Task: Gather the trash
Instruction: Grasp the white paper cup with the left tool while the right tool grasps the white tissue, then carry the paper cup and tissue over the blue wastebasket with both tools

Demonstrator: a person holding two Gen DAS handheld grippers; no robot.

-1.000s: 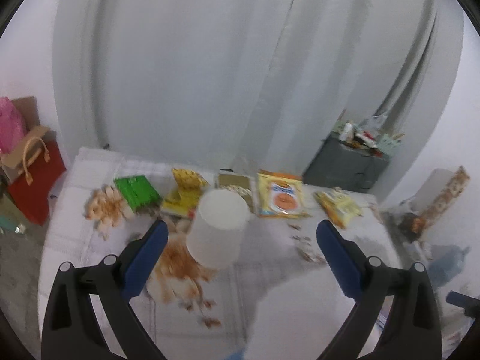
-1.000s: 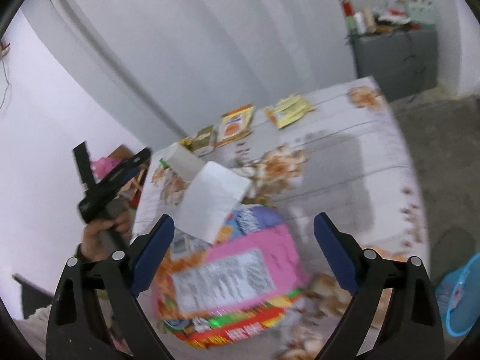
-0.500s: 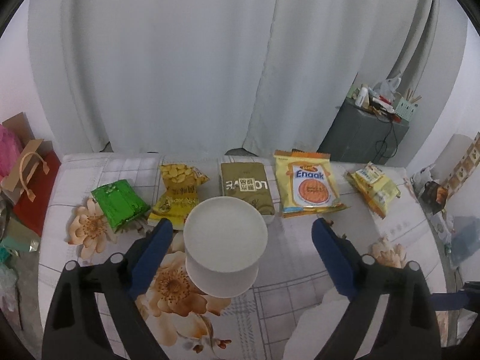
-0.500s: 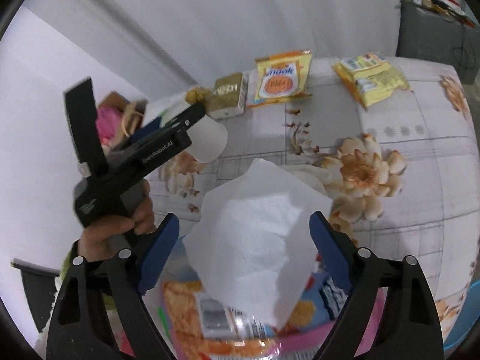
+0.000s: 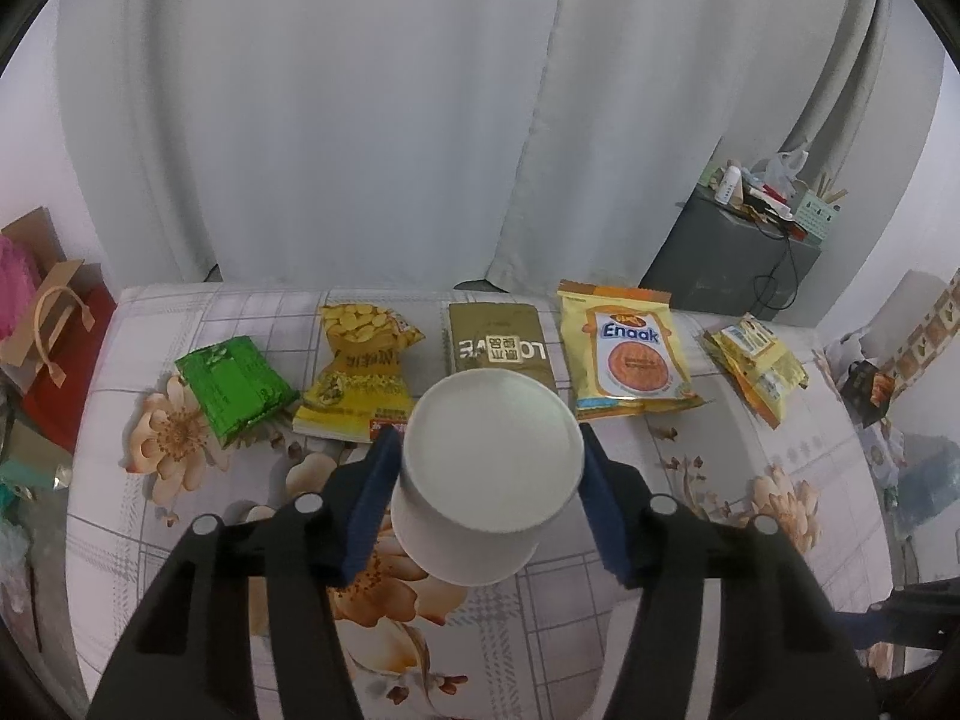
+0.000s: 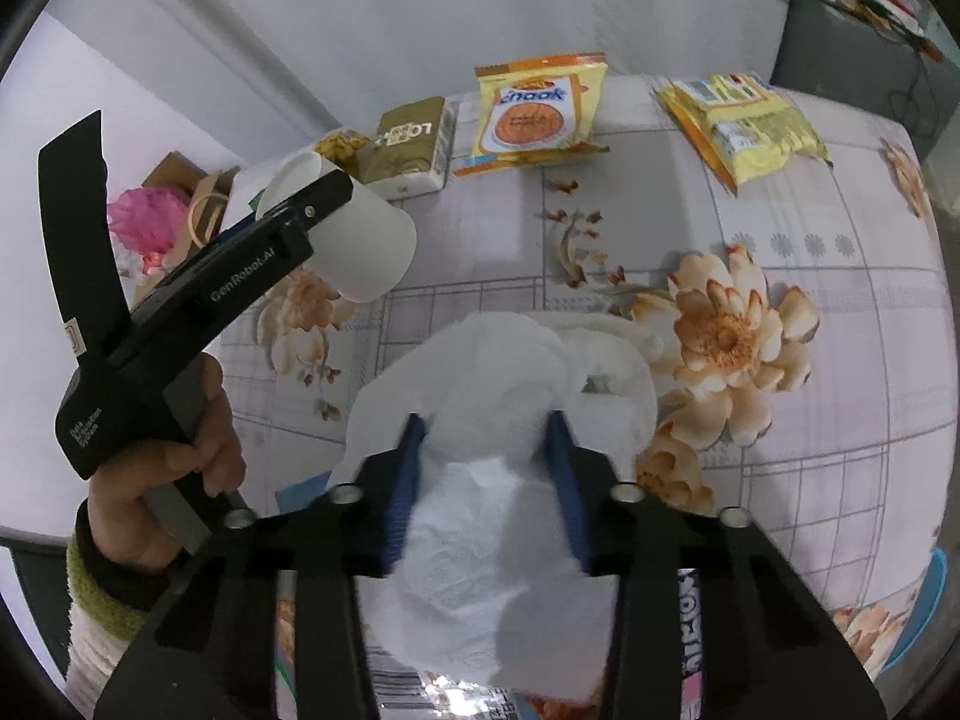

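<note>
My left gripper (image 5: 487, 450) is shut on a white paper cup (image 5: 489, 468), which lies tilted above the floral tablecloth (image 5: 690, 468); the cup also shows in the right wrist view (image 6: 354, 240). My right gripper (image 6: 487, 429) is shut on a crumpled white tissue (image 6: 492, 396) that hangs over the table (image 6: 810, 360). Along the far edge lie snack packets: green (image 5: 231, 384), yellow nut bag (image 5: 360, 372), gold box (image 5: 498, 348), Enaak bag (image 5: 627, 354) and a yellow packet (image 5: 753, 360).
A grey cabinet (image 5: 732, 258) with clutter stands at back right, paper bags (image 5: 54, 324) at the left. White curtains (image 5: 420, 120) hang behind. Colourful wrappers (image 6: 480, 690) lie under my right gripper. A blue basket (image 6: 930, 606) sits at the lower right.
Both grippers have closed: the left on the paper cup, the right on the tissue. The views have steadied over the table.
</note>
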